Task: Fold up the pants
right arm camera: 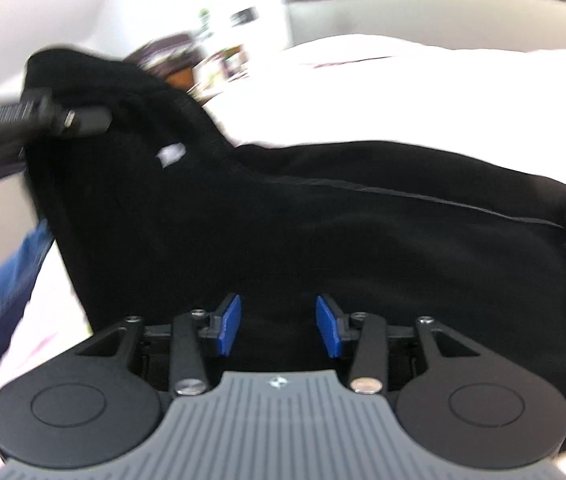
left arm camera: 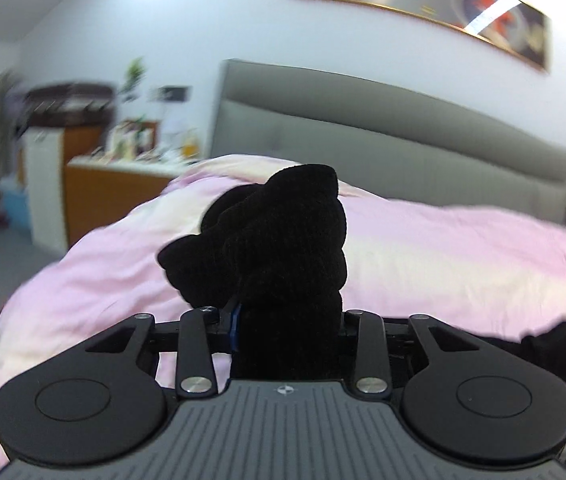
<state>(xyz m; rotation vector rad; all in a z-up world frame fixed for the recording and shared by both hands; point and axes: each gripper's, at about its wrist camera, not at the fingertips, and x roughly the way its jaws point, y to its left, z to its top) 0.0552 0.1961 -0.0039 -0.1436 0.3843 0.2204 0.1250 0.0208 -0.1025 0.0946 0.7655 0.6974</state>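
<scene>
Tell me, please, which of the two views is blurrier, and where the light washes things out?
Right wrist view: blurrier, with the pants and the left gripper smeared by motion, and the bedding blown out to white. Left wrist view: sharper on the bunched pants, blurred toward the edges, the headboard bowed by the fisheye lens.

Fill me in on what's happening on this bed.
A person with two handheld grippers is folding soft black fabric pants on a pink-and-cream quilted bed cover. The left gripper is clamped on a bunched end, lifting it. The right gripper is open and empty, just above the spread-out fabric.
</scene>
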